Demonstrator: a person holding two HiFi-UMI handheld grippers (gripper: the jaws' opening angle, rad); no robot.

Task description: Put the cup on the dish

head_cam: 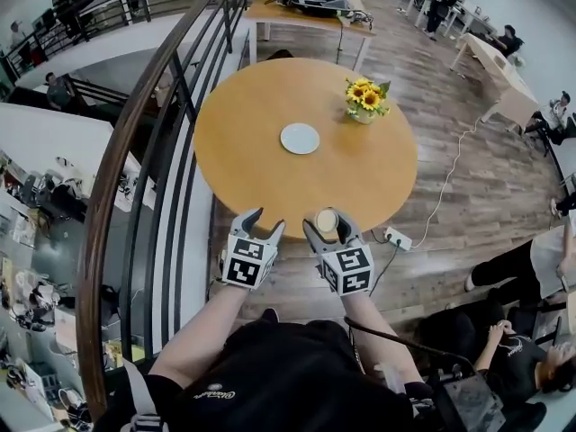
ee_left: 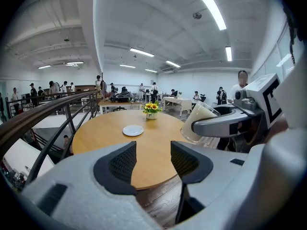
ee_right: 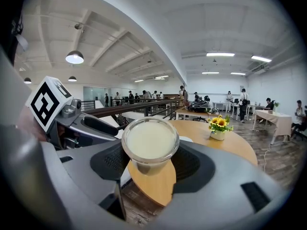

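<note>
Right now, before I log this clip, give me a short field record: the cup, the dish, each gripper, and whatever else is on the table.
right gripper: shut on the cup
left gripper: jaws apart, nothing between them
cup: clear, pale inside, held over the near edge of the round wooden table
dish: white, empty, near the table's middle
other: pot of sunflowers beyond the dish, to its right
task state: cup not yet on the dish
</note>
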